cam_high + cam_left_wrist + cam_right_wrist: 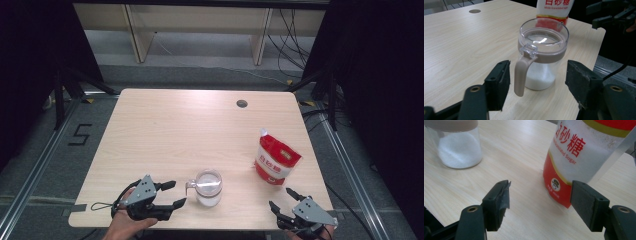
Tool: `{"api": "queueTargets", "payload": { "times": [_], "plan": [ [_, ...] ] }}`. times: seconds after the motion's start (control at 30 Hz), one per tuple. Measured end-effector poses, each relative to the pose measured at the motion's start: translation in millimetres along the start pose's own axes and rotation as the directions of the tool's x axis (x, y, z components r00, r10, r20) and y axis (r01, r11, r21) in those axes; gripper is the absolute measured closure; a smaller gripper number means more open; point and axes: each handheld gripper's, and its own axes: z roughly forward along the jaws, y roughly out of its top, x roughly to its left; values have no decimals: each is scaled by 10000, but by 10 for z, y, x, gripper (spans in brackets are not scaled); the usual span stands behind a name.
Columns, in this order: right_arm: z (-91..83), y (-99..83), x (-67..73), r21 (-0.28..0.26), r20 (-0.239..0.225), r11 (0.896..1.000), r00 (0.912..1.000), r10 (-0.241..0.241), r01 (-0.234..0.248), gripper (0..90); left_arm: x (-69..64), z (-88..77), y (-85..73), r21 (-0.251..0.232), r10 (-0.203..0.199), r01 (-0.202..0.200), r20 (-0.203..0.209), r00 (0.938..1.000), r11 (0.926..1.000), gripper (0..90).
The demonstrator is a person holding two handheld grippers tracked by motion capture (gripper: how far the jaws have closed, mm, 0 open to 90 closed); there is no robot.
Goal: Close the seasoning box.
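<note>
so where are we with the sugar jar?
Done: jar stands upright, lid on, part full of white sugar. In hand: nothing; left gripper is open, the jar's handle between its jaws untouched, and right gripper is open near the sugar bag. Left, probably: gripping either one.

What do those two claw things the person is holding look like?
Each gripper, left and right, is black, with two chunky jaws ending in flat dark pads. A grey three-cornered plate dotted with small holes sits on top. A thin black cable loops from the left one.
</note>
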Motion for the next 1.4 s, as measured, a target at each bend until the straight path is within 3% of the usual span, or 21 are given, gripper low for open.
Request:
{"api": "queueTargets", "payload": {
  "times": [0.37,0.47,0.6,0.63,0.77,0.87,1.0,1.1,1.17,1.23,1.27,1.3,1.33,1.4],
  "plan": [
    [8,-1,5,-48,-15,10000,10000,-54,54,324,21,3,-128,365,-519,520,-48,9986,9980,204],
    [7,-2,5,-66,-13,9999,9999,-99,99,324,31,7,-175,383,-583,574,203,9981,9976,174],
    [12,-4,13,34,-218,10000,9997,50,-49,323,56,-13,-227,520,-530,518,226,9983,9973,159],
    [12,-5,12,34,-228,10000,9997,49,-48,323,46,-11,-235,443,-694,681,281,9972,9967,156],
    [11,-8,13,-38,-114,9999,9999,94,-94,322,42,-45,-257,573,-457,440,282,9986,9974,152],
    [18,-12,21,68,-273,9998,9995,185,-183,322,43,-62,-291,561,-567,541,458,9973,9970,152],
    [35,-13,18,-47,-267,9999,9996,-113,111,322,48,-83,-325,737,-580,560,254,9980,9957,152],
    [28,-13,32,114,-422,9999,9991,59,-54,322,42,-91,-348,921,-526,513,117,9985,9944,152],
    [33,-15,16,34,-360,9998,9992,-186,187,321,33,-90,-361,1060,-351,357,-72,9994,9937,153],
    [24,-15,49,210,-450,9996,9988,202,-193,322,34,-87,-378,1391,-125,151,-198,9997,9902,153],
    [35,-13,28,66,-430,9999,9990,-116,119,322,39,-74,-387,1312,-31,47,-122,9999,9913,153],
    [37,-14,37,135,-532,9999,9986,-35,42,322,46,-74,-391,1443,89,-60,-199,9998,9895,153],
    [46,-16,32,107,-508,9997,9985,-208,214,321,43,-71,-397,1519,-9,47,-252,9997,9884,153],
    [59,-26,40,292,-694,9995,9975,-96,116,318,41,-62,-405,1481,-139,165,-185,9997,9888,153]
  ]
}}
